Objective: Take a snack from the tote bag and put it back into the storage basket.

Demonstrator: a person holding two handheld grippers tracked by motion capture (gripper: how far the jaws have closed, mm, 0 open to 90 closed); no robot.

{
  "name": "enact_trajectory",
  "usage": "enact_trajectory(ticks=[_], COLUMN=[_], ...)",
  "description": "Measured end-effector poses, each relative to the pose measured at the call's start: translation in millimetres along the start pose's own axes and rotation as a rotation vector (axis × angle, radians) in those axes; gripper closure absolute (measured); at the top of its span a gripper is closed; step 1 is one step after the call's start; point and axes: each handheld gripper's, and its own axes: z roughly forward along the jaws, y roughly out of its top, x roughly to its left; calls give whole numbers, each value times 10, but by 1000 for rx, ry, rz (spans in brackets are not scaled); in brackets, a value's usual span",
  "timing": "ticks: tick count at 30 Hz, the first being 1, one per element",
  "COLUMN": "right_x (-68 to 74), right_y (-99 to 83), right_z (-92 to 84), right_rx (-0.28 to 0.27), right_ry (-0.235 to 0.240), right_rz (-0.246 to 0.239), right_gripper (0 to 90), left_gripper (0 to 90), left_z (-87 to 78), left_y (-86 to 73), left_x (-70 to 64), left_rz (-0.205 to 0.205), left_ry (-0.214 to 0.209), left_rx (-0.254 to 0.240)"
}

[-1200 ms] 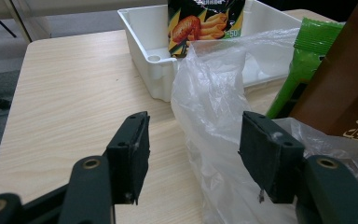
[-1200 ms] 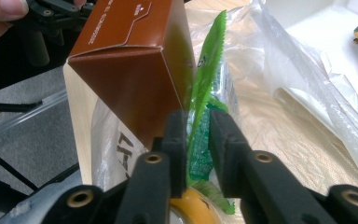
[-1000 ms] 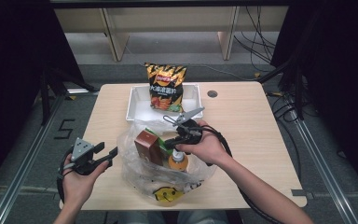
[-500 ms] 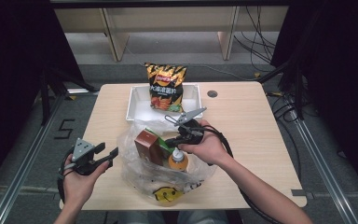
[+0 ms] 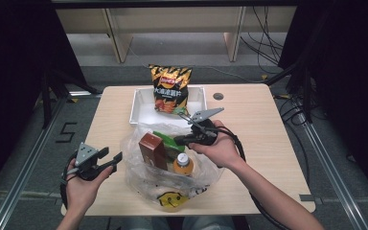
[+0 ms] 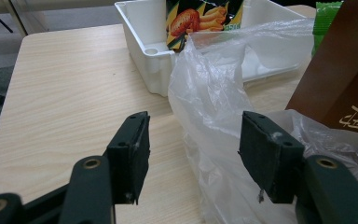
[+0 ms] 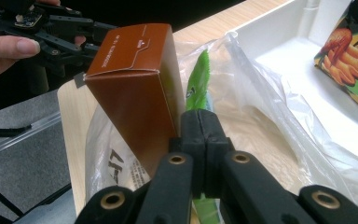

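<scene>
Green packet (image 7: 199, 84) stands on edge inside the clear plastic bag (image 5: 139, 167) on the desk (image 5: 258, 120), wedged just beside the brown carton (image 7: 135, 93), with an orange-capped bottle (image 5: 183, 163) in the bag near it. Right tongs (image 7: 204, 126) are fully closed, pads pinched on the green packet's edge. Left tongs (image 6: 193, 144) hang partway open at the bag's left side, gripping nothing; bag film lies between the jaws, touching neither pad; chip bag (image 5: 171, 88) stands in the white tray (image 5: 141, 108) behind.
</scene>
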Motion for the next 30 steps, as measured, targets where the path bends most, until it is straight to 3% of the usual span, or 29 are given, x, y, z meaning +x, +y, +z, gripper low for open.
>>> enact_trajectory(ticks=[8, 10, 11, 12, 18, 22, 26, 27, 30], right_x=[-24, -38, -52, -31, -39, -46, -103, -86, -101], right_y=[-24, -35, -42, -56, -96, -112, -124, -127, -124], right_z=[16, 31, 30, 33, 89, 118, 141, 131, 130], right_rx=[4, -3, 16, 29, 64, 92, 95, 103, 105], right_ry=[16, -6, -7, -11, -20, -10, -1, -8, 7], right_rz=[1, -11, -37, -14, -29, -18, -32, 3, -7], right_gripper=[900, 900, 900, 898, 797, 787, 801, 815, 881], left_gripper=[425, 425, 425, 425, 426, 426, 426, 426, 425], left_z=[0, 2, 5, 5, 3, -1, -4, -3, 0], left_y=[-3, -4, -6, -6, -6, -3, -3, -3, -5], left_x=[-3, -4, -3, -3, 0, 1, 4, 5, 5], left_rz=[-1, -1, 0, 0, 1, -1, -5, -4, -1], left_ry=[-1, -2, -3, -3, -2, -2, 1, 1, -2], left_rx=[1, 1, 1, 1, 3, 1, 1, 2, 3])
